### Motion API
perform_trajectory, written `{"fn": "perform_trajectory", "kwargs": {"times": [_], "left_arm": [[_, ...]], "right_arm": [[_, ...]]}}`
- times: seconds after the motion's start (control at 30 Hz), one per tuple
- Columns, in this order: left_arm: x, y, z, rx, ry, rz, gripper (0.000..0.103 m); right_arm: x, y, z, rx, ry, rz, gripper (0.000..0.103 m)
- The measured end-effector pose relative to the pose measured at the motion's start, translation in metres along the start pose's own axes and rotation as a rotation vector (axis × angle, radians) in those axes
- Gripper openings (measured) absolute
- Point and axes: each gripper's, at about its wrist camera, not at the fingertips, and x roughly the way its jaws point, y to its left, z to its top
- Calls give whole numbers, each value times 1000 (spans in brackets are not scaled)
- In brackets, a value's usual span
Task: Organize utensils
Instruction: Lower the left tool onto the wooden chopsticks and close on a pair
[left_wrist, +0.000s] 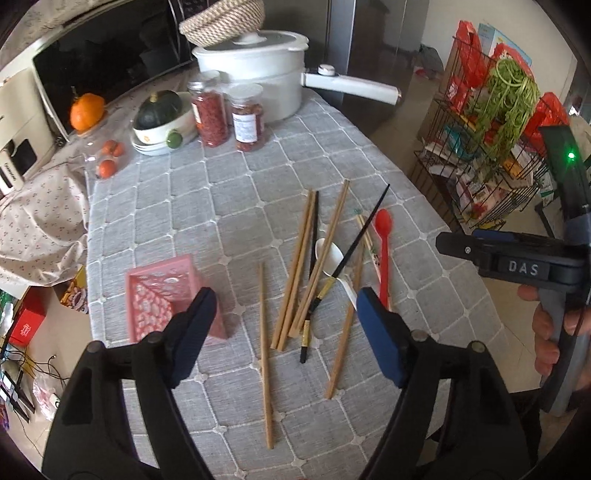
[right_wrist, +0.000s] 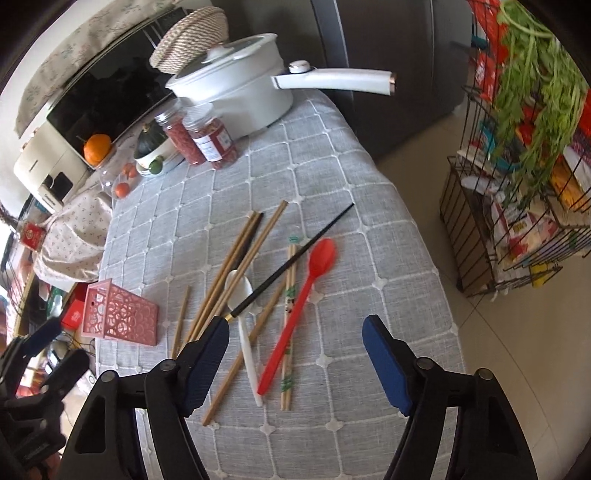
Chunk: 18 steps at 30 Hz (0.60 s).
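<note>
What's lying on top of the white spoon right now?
A black chopstick crosses the white spoon, and wooden chopsticks lie across its bowl's edge. Part of the bowl is covered, and the left finger hides the pile's near ends.

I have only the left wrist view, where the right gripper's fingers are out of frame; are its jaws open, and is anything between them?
Observer: The right gripper is open above the utensils, with nothing between its pads.
Operator: Thank you. Where does the white spoon end? Its handle is hidden from me.
Observer: Its handle runs toward the table's near edge beside the red spoon, and the two handle ends lie close together.
</note>
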Motion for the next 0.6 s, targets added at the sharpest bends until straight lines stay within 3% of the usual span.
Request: {"fn": "perform_trajectory", "kwargs": {"times": [0.17, 0.3, 0.37, 0.6], "left_arm": [[55, -14, 24, -10, 127, -69, 50], [93, -29, 43, 20, 166, -87, 46], [110, -35, 51, 23, 185, -96, 35], [150, -49, 68, 53, 197, -49, 32]], "right_arm": [[11, -23, 4, 37, 35, -3, 76], [17, -41, 8, 73, 56, -5, 76], [19, -45, 9, 80, 64, -3, 76], [18, -51, 9, 80, 65, -1, 76]]}}
